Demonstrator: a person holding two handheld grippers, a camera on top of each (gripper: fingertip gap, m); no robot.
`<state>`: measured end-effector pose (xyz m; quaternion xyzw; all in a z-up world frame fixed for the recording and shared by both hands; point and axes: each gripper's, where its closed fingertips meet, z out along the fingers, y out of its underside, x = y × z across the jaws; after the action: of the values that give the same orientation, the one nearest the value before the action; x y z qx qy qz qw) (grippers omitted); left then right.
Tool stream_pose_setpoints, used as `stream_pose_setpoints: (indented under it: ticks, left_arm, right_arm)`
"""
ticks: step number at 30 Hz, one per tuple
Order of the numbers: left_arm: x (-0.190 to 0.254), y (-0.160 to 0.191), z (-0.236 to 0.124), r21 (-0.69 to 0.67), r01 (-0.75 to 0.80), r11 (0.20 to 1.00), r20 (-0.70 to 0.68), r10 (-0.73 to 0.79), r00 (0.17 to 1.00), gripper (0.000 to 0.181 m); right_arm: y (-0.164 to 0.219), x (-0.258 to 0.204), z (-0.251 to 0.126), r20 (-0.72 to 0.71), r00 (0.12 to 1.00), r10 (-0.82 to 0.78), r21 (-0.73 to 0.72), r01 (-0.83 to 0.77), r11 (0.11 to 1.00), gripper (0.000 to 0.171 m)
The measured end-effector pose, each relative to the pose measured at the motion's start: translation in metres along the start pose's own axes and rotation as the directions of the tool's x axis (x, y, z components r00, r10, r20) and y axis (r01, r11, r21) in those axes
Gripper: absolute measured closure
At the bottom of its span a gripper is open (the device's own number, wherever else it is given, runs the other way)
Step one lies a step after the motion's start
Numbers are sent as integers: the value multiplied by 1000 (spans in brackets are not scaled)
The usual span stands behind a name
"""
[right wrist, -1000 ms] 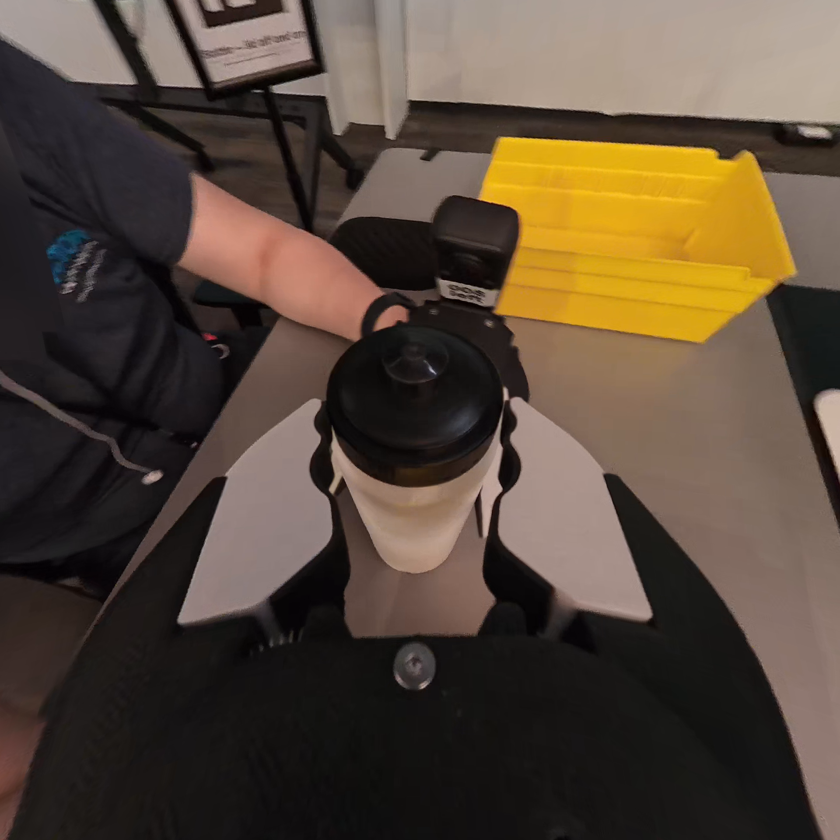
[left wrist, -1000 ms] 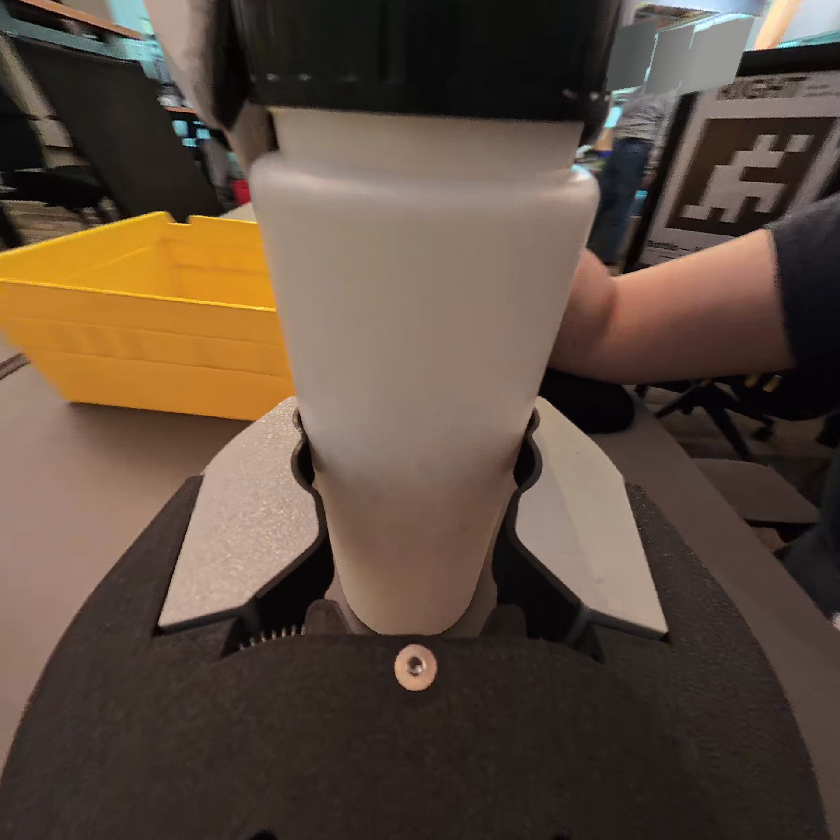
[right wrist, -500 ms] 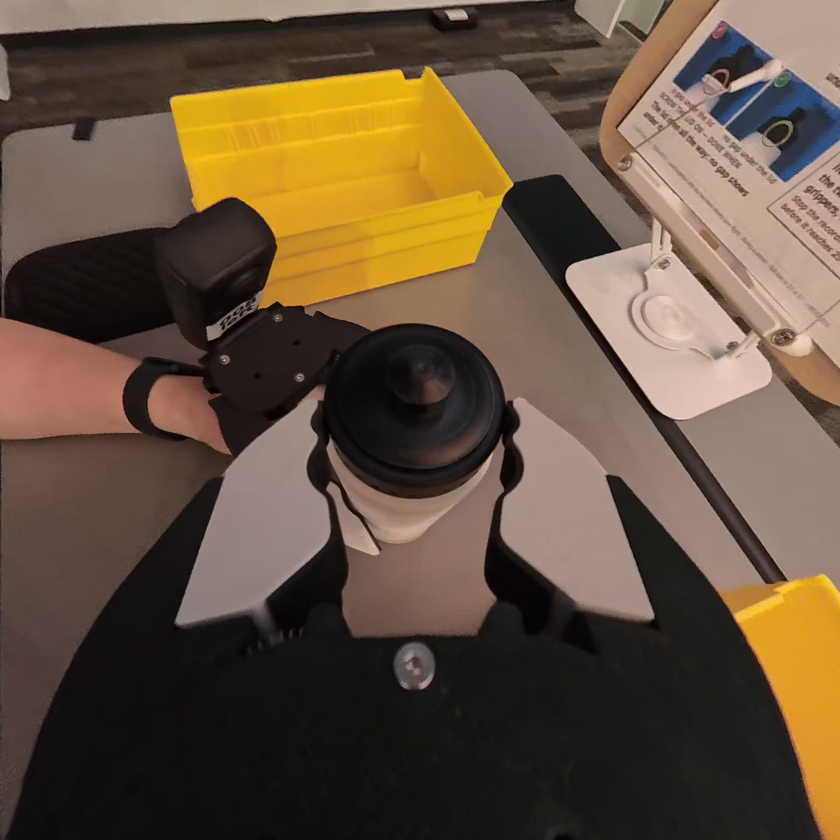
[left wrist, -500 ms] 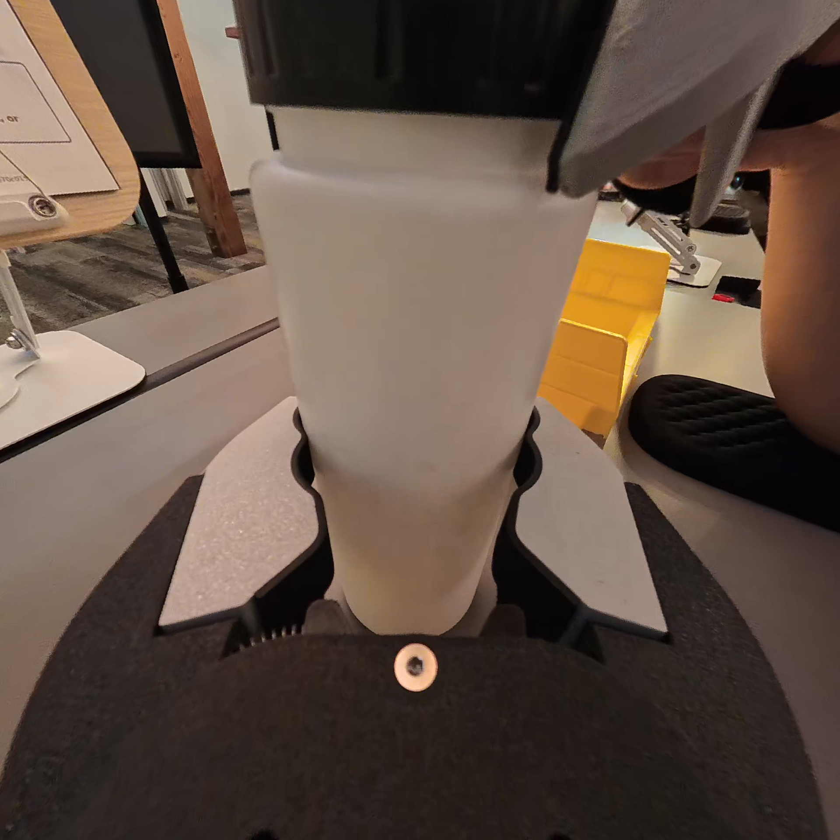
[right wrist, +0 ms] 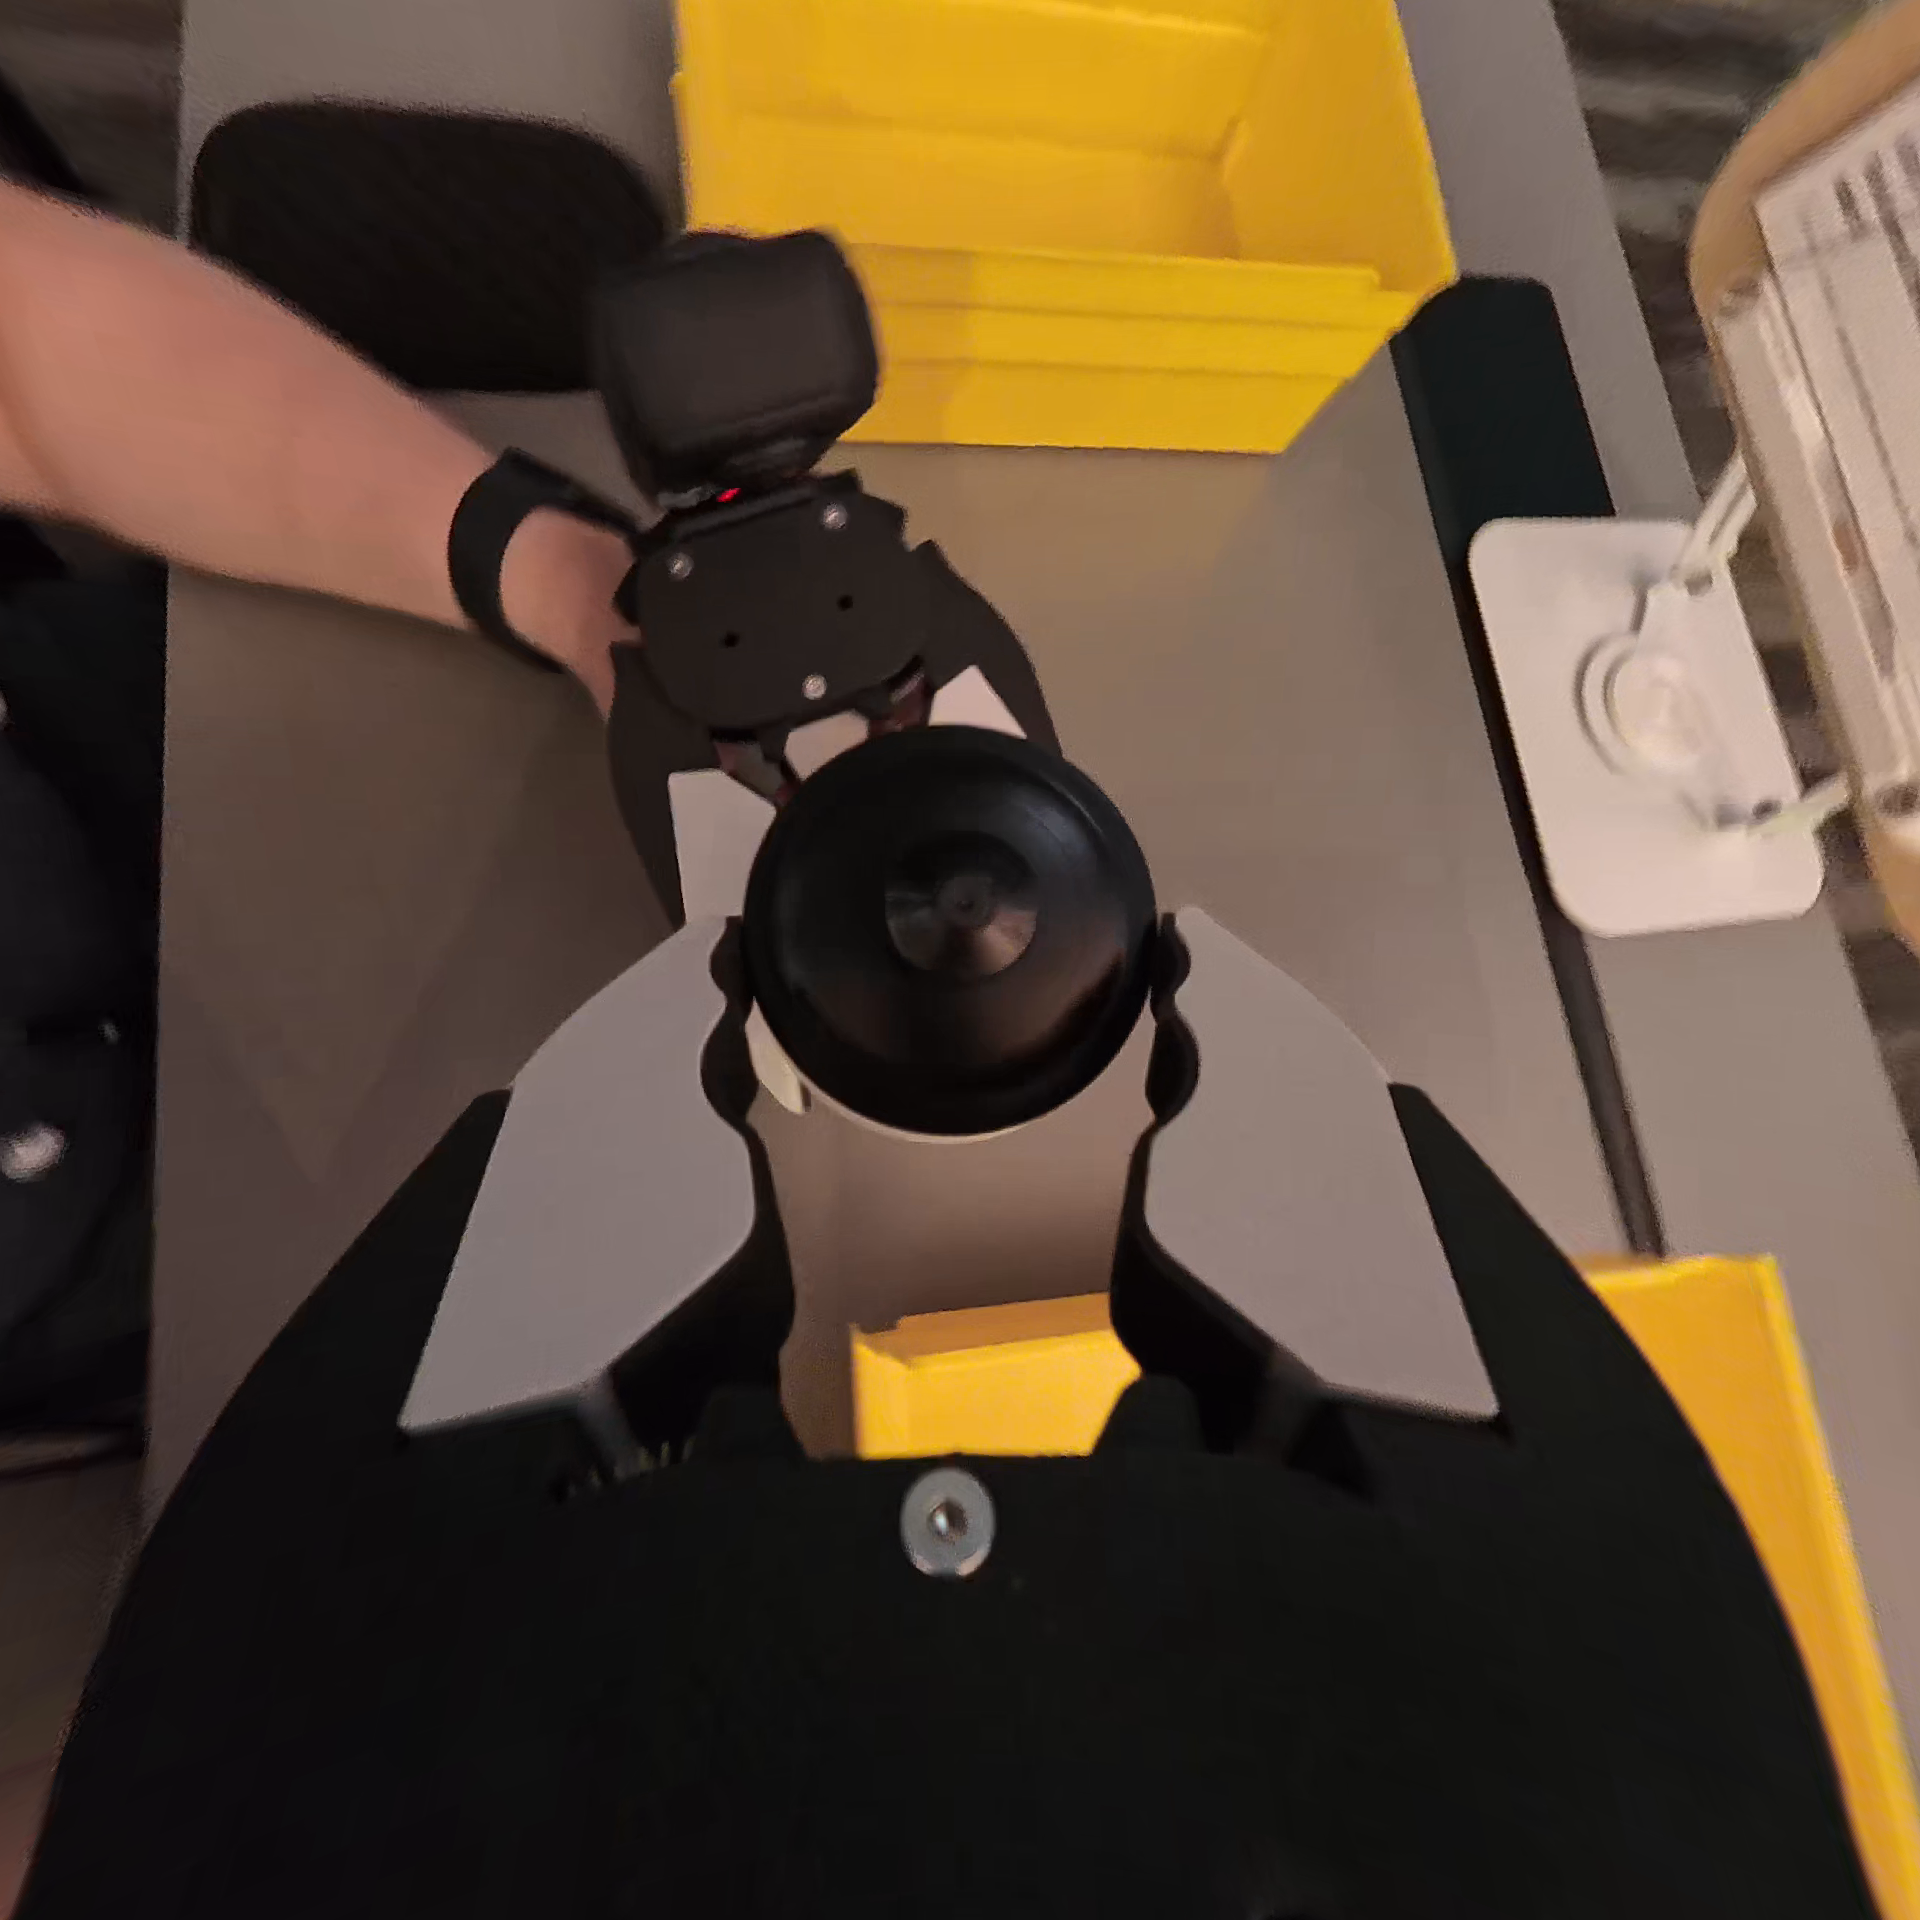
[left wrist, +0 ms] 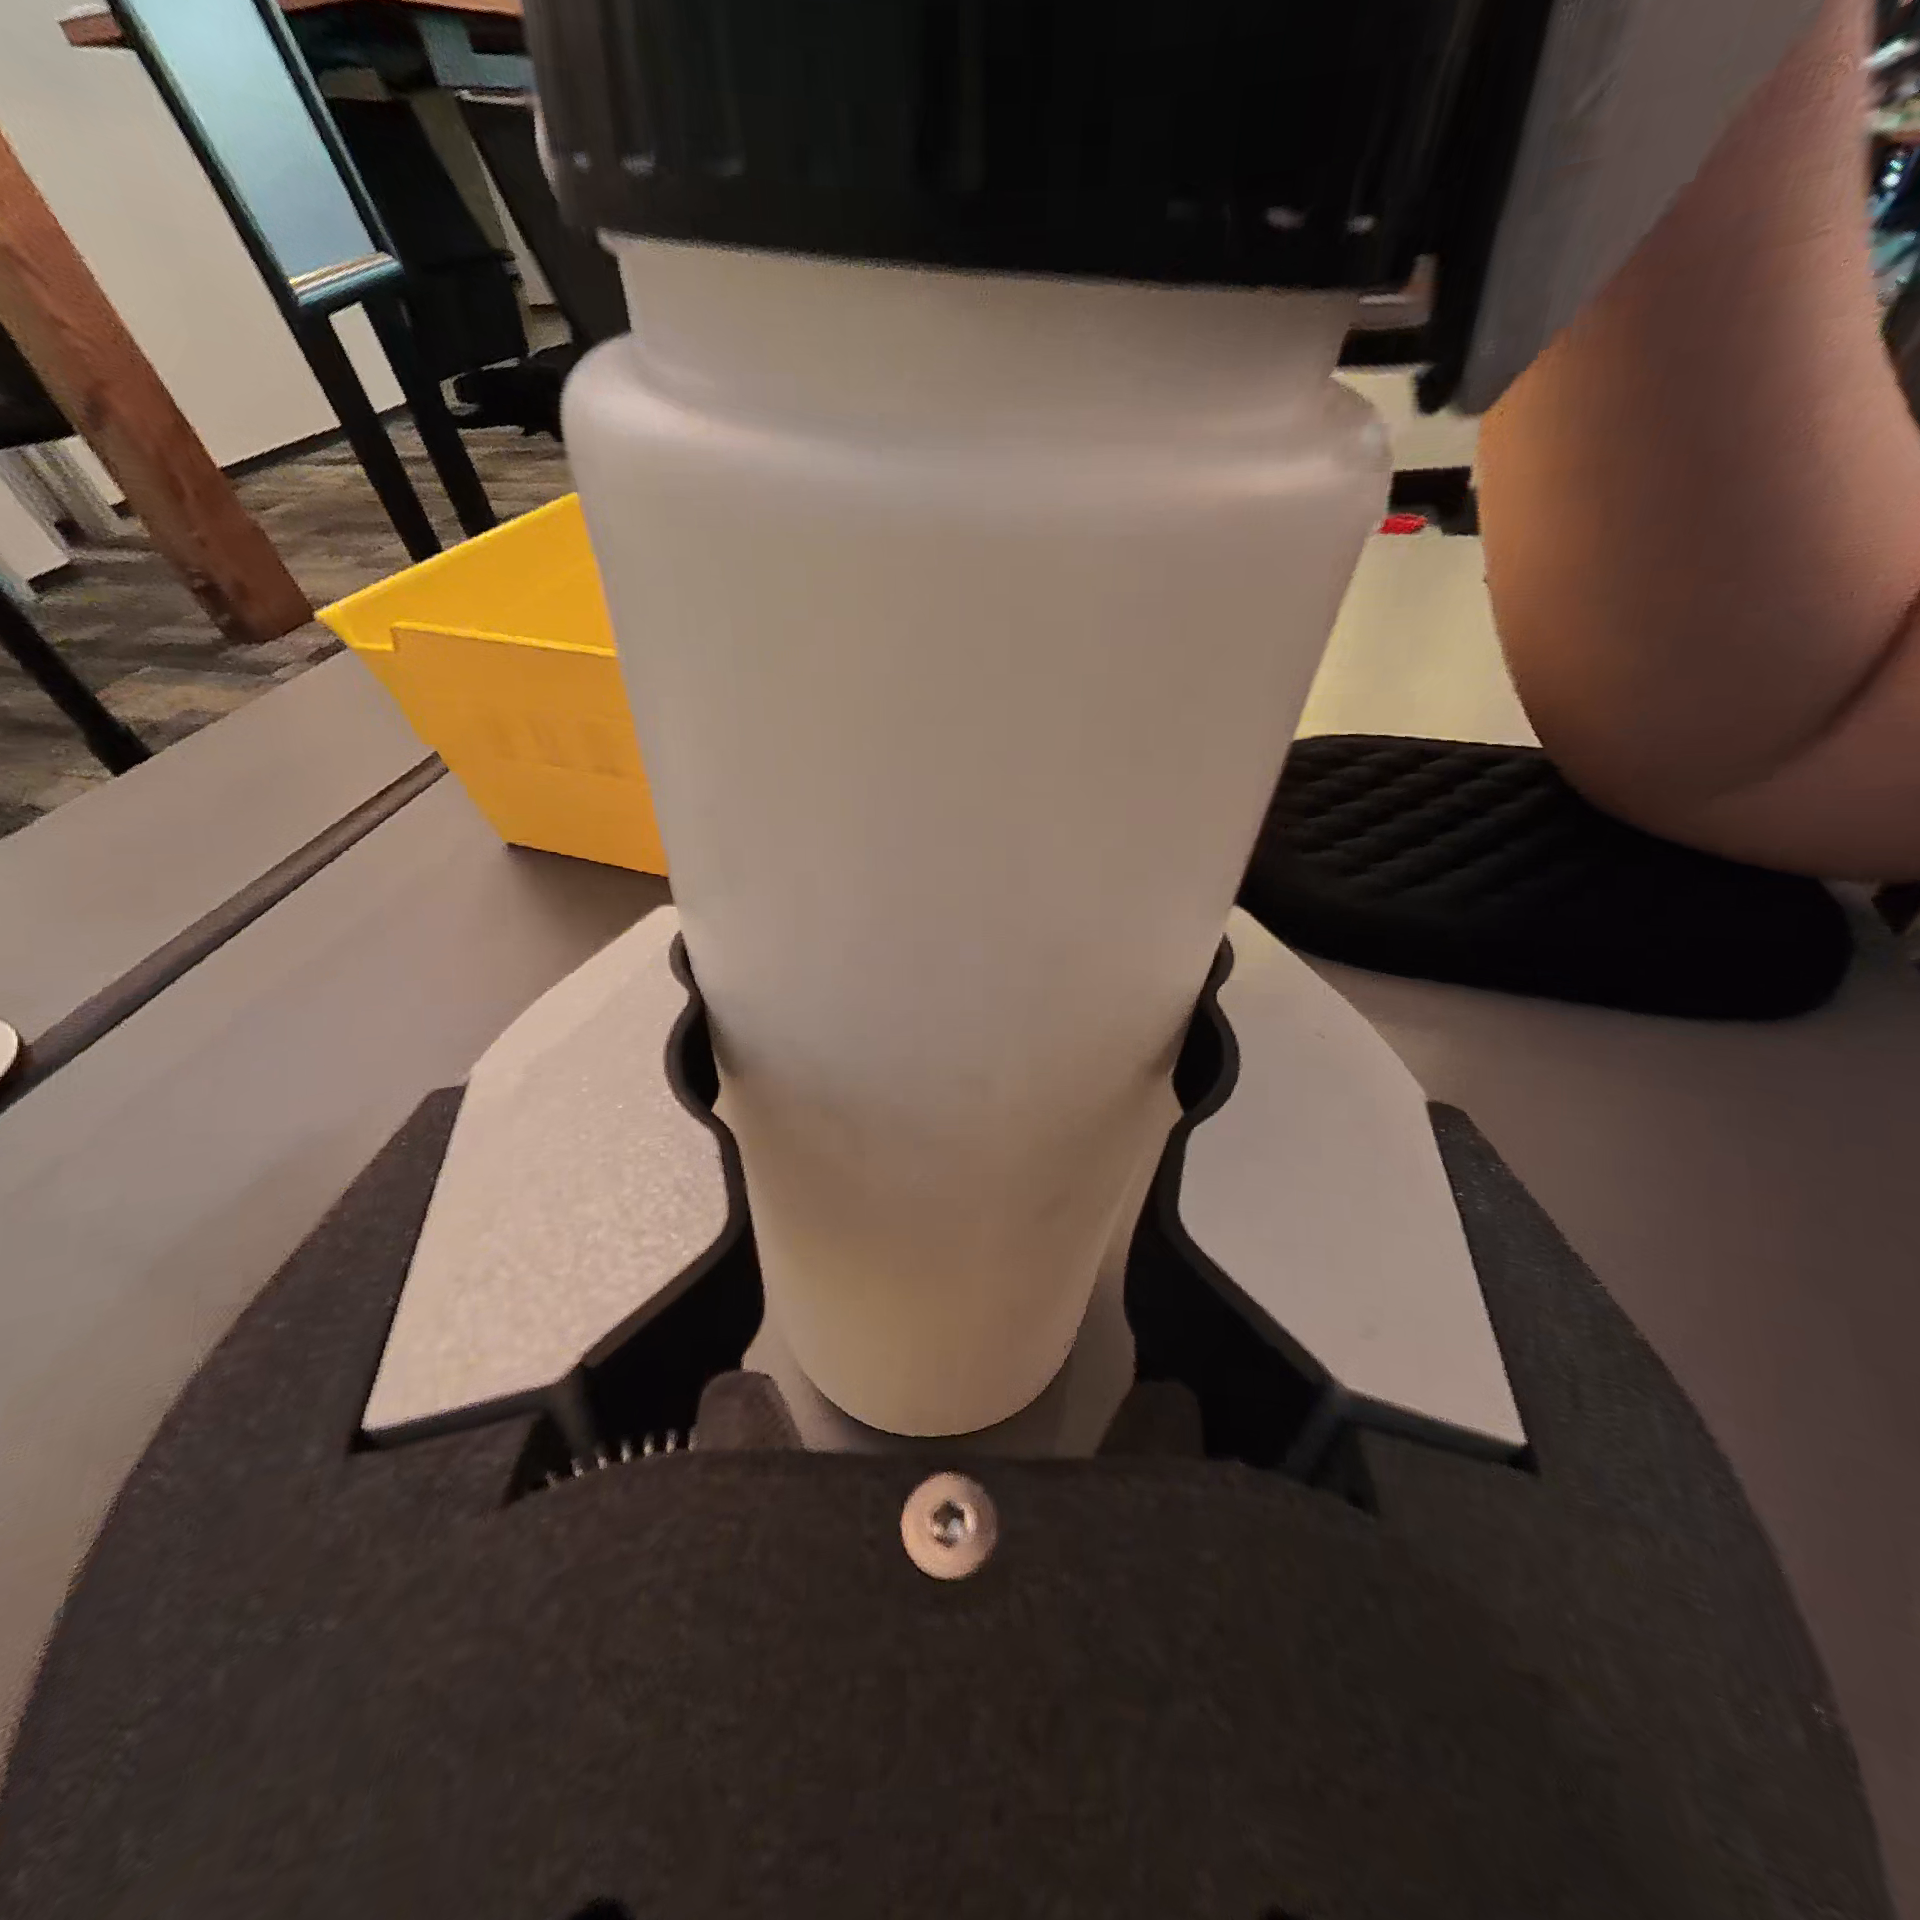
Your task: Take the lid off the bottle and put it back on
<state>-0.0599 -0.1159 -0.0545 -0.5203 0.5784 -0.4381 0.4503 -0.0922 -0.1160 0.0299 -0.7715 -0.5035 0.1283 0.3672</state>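
Table [right wrist: 1299, 644] view swung overhead; left fingers [left wrist: 582, 1195] still pinch bottle [left wrist: 966, 779], right fingers [right wrist: 1278, 1174] lid [right wrist: 951, 914].

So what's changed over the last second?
The right tool has swung round the lid and now looks straight down on it; its grey finger shows beside the lid in the left view. The left tool stays clamped on the bottle, lid still on.

Left view close, sideways; right view overhead; both share bottle [left wrist: 966, 727]
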Motion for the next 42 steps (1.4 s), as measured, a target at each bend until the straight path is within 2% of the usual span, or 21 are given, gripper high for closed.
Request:
stream_pose_setpoints:
  ticks: [3,6,10,14,18,20,24,26,30,35,39,42]
  left_arm:
    - [-8,1,0,12,62,998,47,-63,997,93]
    - [-20,3,-2,32,125,992,107,-128,986,93]
    - [-32,5,-6,26,132,991,199,-134,971,93]
    - [-36,6,-9,20,157,987,228,-157,961,93]
    - [-34,6,-9,20,139,990,184,-140,973,93]
    - [-36,6,-10,20,138,990,175,-139,975,93]
    - [-43,8,-13,2,140,990,239,-136,961,93]
    - [-45,8,-14,7,155,988,257,-152,954,93]
    - [-44,9,-14,6,155,988,289,-150,945,93]
    - [-42,8,-11,8,159,987,324,-153,934,93]
    - [-43,8,-12,6,158,987,332,-151,931,93]
    - [-45,9,-13,12,155,988,313,-151,938,93]
  right_arm:
    - [-10,7,-2,-25,969,248,30,-247,969,91]
    - [-5,28,-5,-168,905,391,36,-391,920,91]
    - [-13,28,8,-193,886,421,-80,-442,893,99]
    - [-4,31,15,-288,885,367,-363,-455,813,99]
    - [-1,28,12,-221,925,309,-540,-380,751,99]
    - [-3,28,12,-186,925,331,-534,-378,756,99]
    - [-11,31,15,-180,850,495,-432,-520,737,100]
    - [-10,32,20,-196,830,522,-400,-554,730,98]
    - [-5,31,27,-225,844,486,-355,-536,766,94]
    - [-7,33,21,-299,839,455,-226,-526,820,96]
    - [-7,33,19,-340,849,405,-239,-494,836,97]
    - [-9,35,22,-314,868,385,-228,-462,857,97]
